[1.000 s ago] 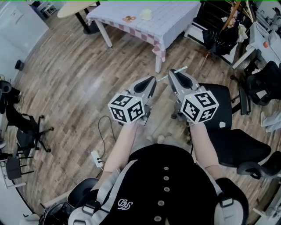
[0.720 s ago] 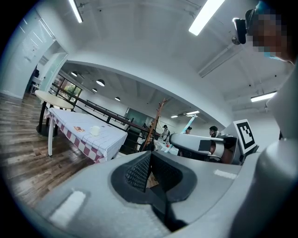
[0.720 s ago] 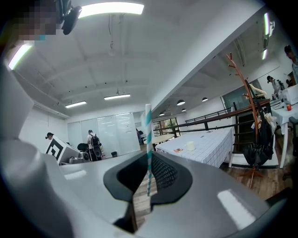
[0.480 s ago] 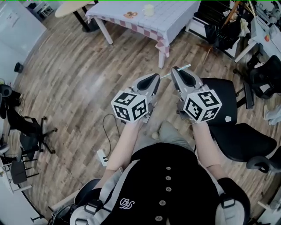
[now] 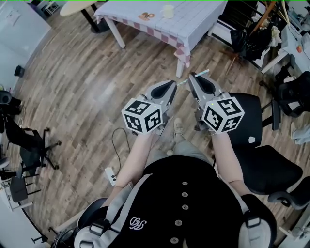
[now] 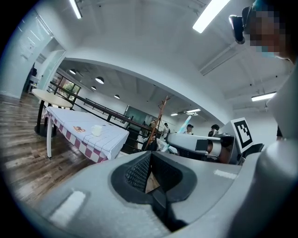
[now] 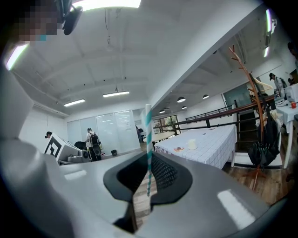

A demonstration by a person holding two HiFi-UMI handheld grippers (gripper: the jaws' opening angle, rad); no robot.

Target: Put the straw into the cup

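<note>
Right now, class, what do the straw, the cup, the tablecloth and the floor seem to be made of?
The straw looks like matte paper, white with teal stripes. The cup is cream-white, too small to tell. The tablecloth is probably fabric: it drapes at the edge. The floor shows wood-look planks with slight sheen.

Bright, even indoor lighting; heavy wide-angle distortion.
Ceiling strip lights supply the illumination and leave a pale sheen on the wooden floor. Both gripper views bow strongly and darken toward the corners; the nearest foreground is soft, the background sharp.
</note>
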